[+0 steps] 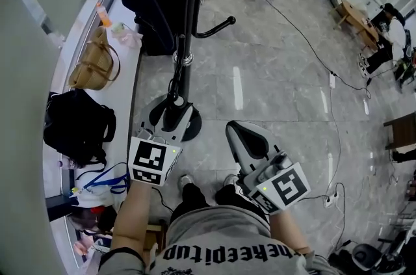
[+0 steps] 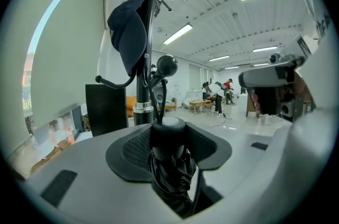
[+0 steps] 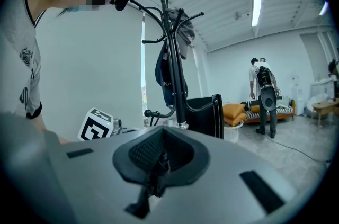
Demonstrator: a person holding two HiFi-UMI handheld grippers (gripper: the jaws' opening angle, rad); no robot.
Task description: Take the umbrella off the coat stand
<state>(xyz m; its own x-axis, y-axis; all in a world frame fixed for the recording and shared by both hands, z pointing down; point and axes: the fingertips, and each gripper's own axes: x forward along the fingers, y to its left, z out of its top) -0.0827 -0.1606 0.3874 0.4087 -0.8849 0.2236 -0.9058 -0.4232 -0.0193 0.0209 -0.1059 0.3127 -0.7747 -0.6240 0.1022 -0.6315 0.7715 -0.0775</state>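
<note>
1. Left gripper [image 2: 170, 139] is clamped on the folded black umbrella [image 2: 170, 175]. The right gripper [image 3: 154, 164] is closed on nothing and hangs back, so the left is the nearer.
2. The umbrella seems to lie along the jaws, its capped end just short of the coat stand [image 2: 142, 96].
3. Its strap [image 2: 163, 95] climbs to a ball-tipped hook [image 2: 167, 65] above and ahead, so freeing it probably needs a lift over that ball.
4. Glossy grey floor [image 1: 273, 72]; large open room.
</note>
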